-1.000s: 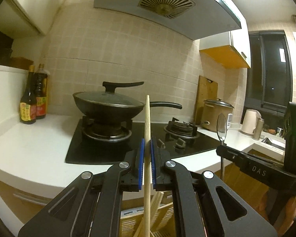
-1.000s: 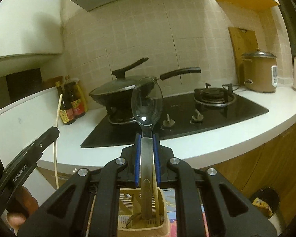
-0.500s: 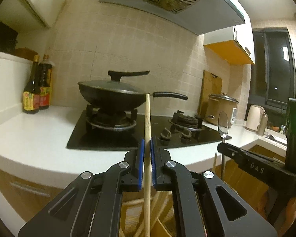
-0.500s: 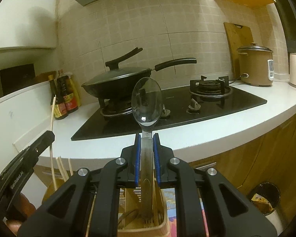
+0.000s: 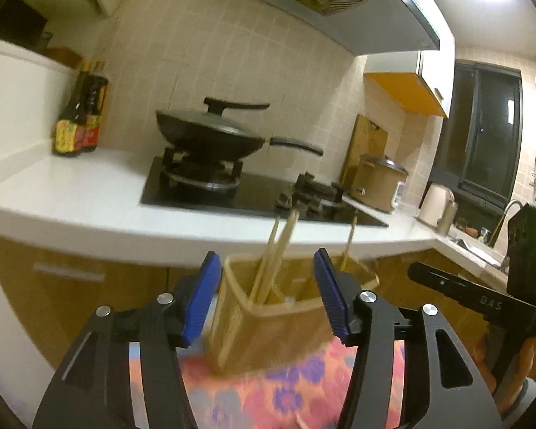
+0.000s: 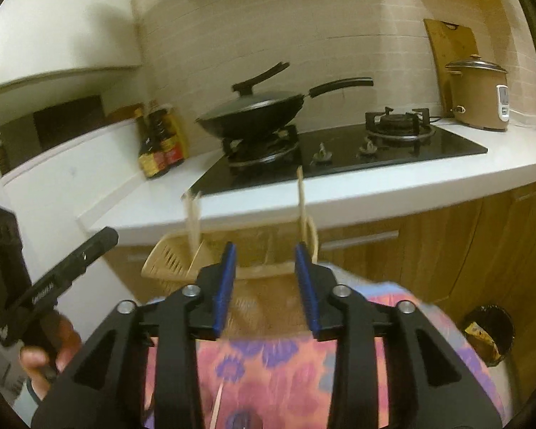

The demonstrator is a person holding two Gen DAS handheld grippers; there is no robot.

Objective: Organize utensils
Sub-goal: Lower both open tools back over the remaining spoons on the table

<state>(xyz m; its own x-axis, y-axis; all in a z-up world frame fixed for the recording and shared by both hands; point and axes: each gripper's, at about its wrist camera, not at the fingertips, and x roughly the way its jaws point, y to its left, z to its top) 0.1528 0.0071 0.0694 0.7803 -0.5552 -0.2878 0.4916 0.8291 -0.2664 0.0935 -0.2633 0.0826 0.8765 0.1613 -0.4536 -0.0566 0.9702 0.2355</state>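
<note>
A beige slotted utensil holder point(image 5: 268, 325) point(image 6: 168, 264) stands on a floral cloth point(image 5: 289, 397) below the counter. Wooden chopsticks point(image 5: 275, 261) point(image 6: 193, 218) lean in its left compartment. Towards its right side stands a pale upright utensil point(image 5: 350, 243) point(image 6: 301, 196), too blurred to name. My left gripper point(image 5: 266, 300) hangs just before the holder, its jaws opening with nothing gripped between the blue pads. My right gripper point(image 6: 265, 286) is likewise opening and empty, close to the holder's near wall. Each gripper shows in the other's view: the right gripper point(image 5: 475, 300) and the left gripper point(image 6: 53, 282).
Behind the holder runs a white counter point(image 5: 71, 211) with a black hob, a lidded wok point(image 5: 211, 136), sauce bottles point(image 5: 77, 125) and a rice cooker point(image 6: 479, 100). A bin point(image 6: 486, 336) stands on the floor at right. A loose stick point(image 6: 218, 407) lies on the cloth.
Both grippers have dropped lower and their jaws have parted. The chopstick has left the left gripper and the spoon has left the right. The holder now stands in front of both grippers.
</note>
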